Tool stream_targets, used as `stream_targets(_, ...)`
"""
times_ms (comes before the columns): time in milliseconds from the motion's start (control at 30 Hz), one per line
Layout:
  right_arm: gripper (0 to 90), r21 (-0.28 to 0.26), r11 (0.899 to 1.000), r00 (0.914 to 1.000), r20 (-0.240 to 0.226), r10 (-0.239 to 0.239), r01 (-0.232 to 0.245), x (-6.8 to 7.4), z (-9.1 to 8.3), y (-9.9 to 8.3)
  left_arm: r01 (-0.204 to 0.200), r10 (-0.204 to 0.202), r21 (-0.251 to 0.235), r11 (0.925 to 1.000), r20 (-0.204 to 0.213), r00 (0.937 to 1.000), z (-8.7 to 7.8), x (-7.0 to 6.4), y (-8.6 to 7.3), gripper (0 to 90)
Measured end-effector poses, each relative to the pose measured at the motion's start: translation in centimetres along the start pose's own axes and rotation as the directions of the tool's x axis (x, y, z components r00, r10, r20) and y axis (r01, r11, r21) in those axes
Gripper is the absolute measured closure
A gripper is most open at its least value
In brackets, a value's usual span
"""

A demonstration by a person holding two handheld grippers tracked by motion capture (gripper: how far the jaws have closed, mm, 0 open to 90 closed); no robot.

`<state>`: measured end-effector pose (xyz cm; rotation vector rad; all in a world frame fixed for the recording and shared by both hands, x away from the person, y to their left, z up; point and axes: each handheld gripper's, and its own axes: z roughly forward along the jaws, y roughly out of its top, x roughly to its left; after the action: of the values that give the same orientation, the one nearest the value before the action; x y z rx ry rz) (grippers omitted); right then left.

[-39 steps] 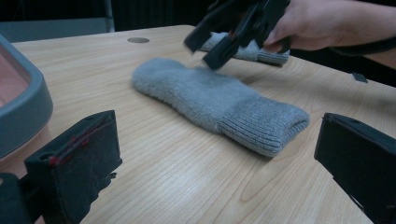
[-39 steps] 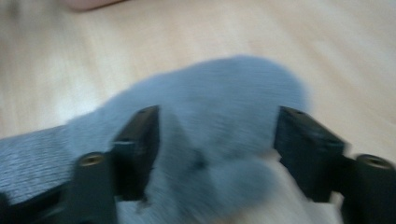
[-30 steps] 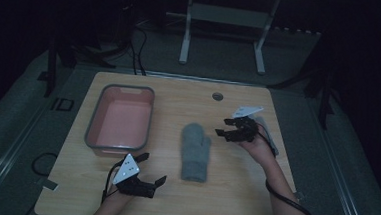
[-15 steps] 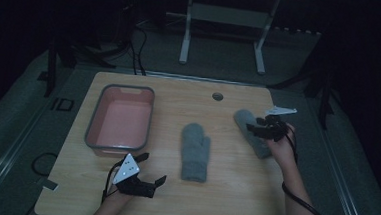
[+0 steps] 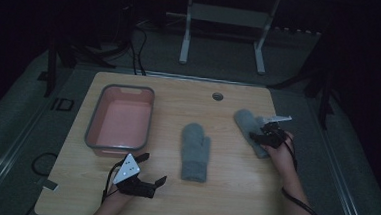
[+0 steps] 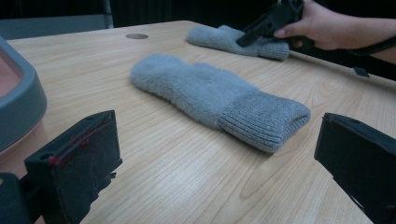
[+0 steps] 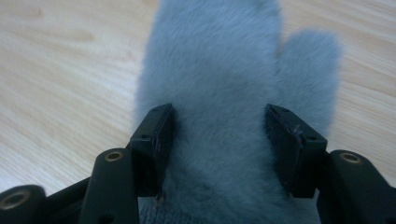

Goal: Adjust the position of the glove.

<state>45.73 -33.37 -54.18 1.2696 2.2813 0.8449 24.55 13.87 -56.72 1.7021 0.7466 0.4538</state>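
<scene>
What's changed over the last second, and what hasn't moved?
The right gripper swung right from above the table's middle and came down on the far mitten; its fingers now straddle the mitten, not yet closed. The left gripper, the middle mitten and the pink tub stayed where they were.

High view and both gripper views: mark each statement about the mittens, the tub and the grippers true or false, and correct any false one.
1. Two grey mittens lie on the table. True: the middle mitten and the right mitten.
2. The right gripper straddles the right mitten. True.
3. The left gripper grips the middle mitten. False: it is open, apart from that mitten.
4. The pink tub holds a mitten. False: no mitten lies in it.
5. The tub stands right of both mittens. False: it stands left of them.
</scene>
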Motion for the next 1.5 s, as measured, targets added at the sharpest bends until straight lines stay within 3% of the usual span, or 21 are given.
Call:
stream_targets(33,49.4,-0.015,0.999,0.9994,0.0,-0.033,0.033,0.3,0.2,-0.3,0.001,-0.001,0.0,1.0,0.001,1.0,0.0,0.0,0.0,0.5)
stream_targets(100,54.3,-0.018,0.999,0.9996,-0.002,-0.03,0.029,0.3,0.1,-0.3,-0.001,0.001,0.001,1.0,0.001,1.0,0.0,0.0,0.0,0.6)
stream_targets(167,69.9,-0.02,1.0,0.9997,-0.001,0.024,-0.024,0.2,0.0,-0.3,-0.001,0.001,0.003,1.0,0.001,1.0,0.0,0.0,0.0,0.5)
stream_targets(200,69.9,-0.02,1.0,0.9997,-0.001,0.024,-0.024,0.2,0.0,-0.3,-0.002,0.002,0.003,1.0,0.001,1.0,0.0,0.0,0.0,0.5)
stream_targets(233,75.5,-0.022,0.997,0.9976,0.002,0.069,-0.069,0.4,-0.3,-0.3,-0.002,0.002,0.003,1.0,0.001,1.0,0.0,0.0,0.0,0.5)
stream_targets(333,76.4,-0.029,0.995,0.9952,0.018,0.096,-0.095,0.7,-0.4,-0.3,0.0,0.0,-0.001,1.0,-0.001,1.0,0.0,0.0,0.0,0.5)
stream_targets(400,78.3,-0.046,0.989,0.9892,0.034,0.142,-0.141,1.4,-1.1,-0.3,0.001,-0.001,-0.002,1.0,-0.003,1.0,0.0,0.0,0.0,0.5)
stream_targets(600,78.7,-0.078,0.979,0.9794,0.059,0.193,-0.188,2.8,-2.9,-0.3,0.001,-0.001,-0.003,1.0,-0.003,1.0,0.0,0.0,0.0,0.5)
stream_targets(700,78.7,-0.091,0.979,0.9696,0.151,0.192,-0.18,4.3,-4.5,-0.5,0.0,0.0,-0.005,1.0,-0.003,1.0,0.0,0.0,0.0,0.5)
stream_targets(800,78.8,-0.098,0.972,0.9635,0.146,0.224,-0.212,4.7,-5.3,-0.7,0.001,-0.001,-0.006,1.0,-0.004,1.0,-0.1,0.0,0.0,0.5)
stream_targets(867,78.8,-0.124,0.96,0.9514,0.151,0.268,-0.251,5.5,-6.7,-1.3,0.0,0.0,-0.006,1.0,-0.006,1.0,-0.1,0.0,0.0,0.5)
stream_targets(933,78.8,-0.138,0.956,0.9491,0.148,0.278,-0.258,5.7,-7.2,-1.5,0.0,0.0,-0.006,1.0,-0.008,1.0,-0.1,0.0,0.0,0.5)
stream_targets(967,78.6,-0.164,0.95,0.9428,0.162,0.291,-0.265,6.3,-8.2,-1.9,0.0,0.0,-0.007,1.0,-0.01,0.9999,-0.1,0.0,0.0,0.5)
stream_targets(1033,78.6,-0.174,0.947,0.9407,0.164,0.297,-0.268,6.6,-8.6,-2.1,-0.001,0.001,-0.009,1.0,-0.013,0.9999,-0.1,0.0,0.0,0.5)
stream_targets(1100,78.5,-0.177,0.951,0.942,0.18,0.283,-0.252,7.2,-9.2,-2.6,0.0,0.0,-0.013,0.9999,-0.014,0.9999,-0.2,0.0,0.0,0.5)
stream_targets(1133,78.5,-0.179,0.947,0.9402,0.168,0.296,-0.266,7.4,-9.5,-2.9,0.0,0.0,-0.013,0.9999,-0.014,0.9999,-0.2,0.0,0.0,0.5)
stream_targets(1167,78.5,-0.177,0.946,0.9396,0.166,0.3,-0.271,7.5,-9.6,-3.3,-0.002,0.002,-0.014,0.9999,-0.014,0.9999,-0.2,0.0,0.0,0.5)
stream_targets(1233,78.5,-0.177,0.933,0.9273,0.157,0.34,-0.312,7.7,-9.6,-4.3,-0.002,0.002,-0.014,0.9999,-0.014,0.9999,-0.1,0.0,0.0,0.5)
stream_targets(1333,78.5,-0.167,0.924,0.9136,0.17,0.369,-0.343,7.7,-8.5,-5.7,-0.004,0.003,-0.014,0.9999,-0.012,0.9999,-0.1,-0.1,0.1,0.5)
stream_targets(1400,76.6,-0.142,0.925,0.9109,0.172,0.375,-0.354,7.7,-7.5,-6.5,-0.005,0.005,-0.014,0.9999,-0.011,0.9999,-0.2,-0.1,0.1,0.5)
stream_targets(1500,68.5,-0.105,0.928,0.9163,0.151,0.371,-0.358,7.6,-6.5,-7.0,-0.005,0.005,-0.016,0.9999,-0.009,0.9999,-0.2,-0.1,0.1,0.5)
